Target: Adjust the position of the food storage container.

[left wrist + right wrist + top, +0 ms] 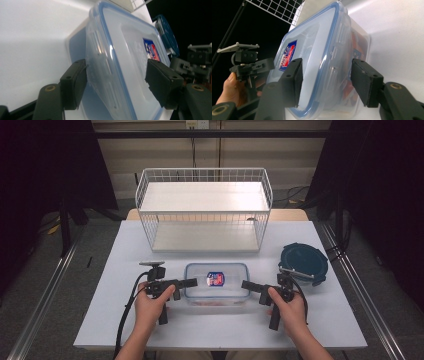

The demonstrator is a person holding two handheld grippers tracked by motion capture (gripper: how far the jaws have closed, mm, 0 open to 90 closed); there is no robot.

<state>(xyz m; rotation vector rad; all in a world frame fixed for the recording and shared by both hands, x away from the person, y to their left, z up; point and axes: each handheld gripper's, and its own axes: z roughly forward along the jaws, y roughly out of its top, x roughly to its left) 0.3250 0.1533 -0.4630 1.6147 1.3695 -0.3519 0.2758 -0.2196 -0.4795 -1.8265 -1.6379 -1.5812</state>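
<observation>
A clear rectangular container point(216, 281) with a blue-rimmed lid and a blue and red label lies on the white table point(120, 315) between my hands. My left gripper point(192, 282) reaches in from the left, turned on its side. In the left gripper view one pad point(75, 85) touches the end flap of the container point(120, 50) and the other lies on the lid. My right gripper point(245, 285) does the same at the right end. Its pads point(292, 80) sit on the lid and against the wall of the container point(317, 50), which holds something reddish.
A white wire rack point(205, 210) with two shelves stands behind the container. A round dark-blue lidded box point(303, 263) sits at the right, close behind my right hand. The table's front edge runs just below both hands.
</observation>
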